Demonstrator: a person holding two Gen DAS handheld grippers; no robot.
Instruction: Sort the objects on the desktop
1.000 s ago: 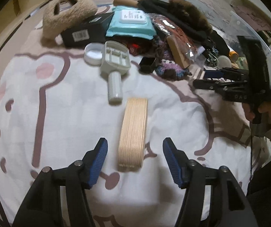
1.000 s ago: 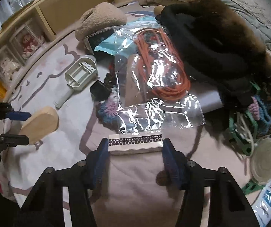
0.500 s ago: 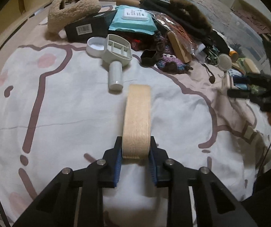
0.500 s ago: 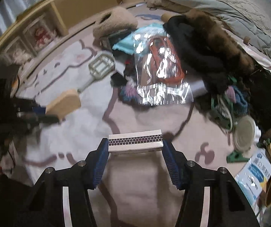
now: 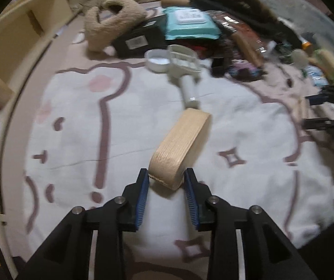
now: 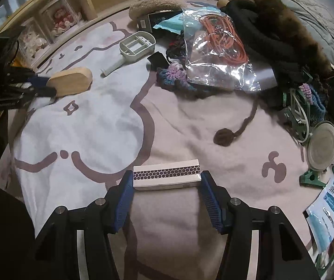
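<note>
A rounded pale wooden block point(image 5: 181, 149) is tilted up off the white and pink blanket point(image 5: 73, 126). Its near end sits between the blue pads of my left gripper point(image 5: 167, 179), whose jaws are opening slightly but still touch the block. The right wrist view shows the same block point(image 6: 71, 81) held in the left gripper point(image 6: 43, 86) at the far left. My right gripper point(image 6: 167, 182) is shut on a white box with a honeycomb strip point(image 6: 167, 177), held above the blanket. At the right edge of the left wrist view, the right gripper point(image 5: 318, 112) appears blurred.
A pile lies along the far side: plush slipper point(image 5: 110, 23), black box point(image 5: 138, 39), teal wipes pack point(image 5: 190, 23), beige handled tool point(image 5: 183, 60), bag with orange cable point(image 6: 216, 44), dark fur garment point(image 6: 283, 30). A round lid point(image 6: 323, 144) and printed packet point(image 6: 330, 207) lie right. Shelves point(image 6: 57, 18) stand left.
My left gripper closed on the wooden block, then raised and tilted it to the right. My right gripper carried the white box back from the pile, over the open blanket.
</note>
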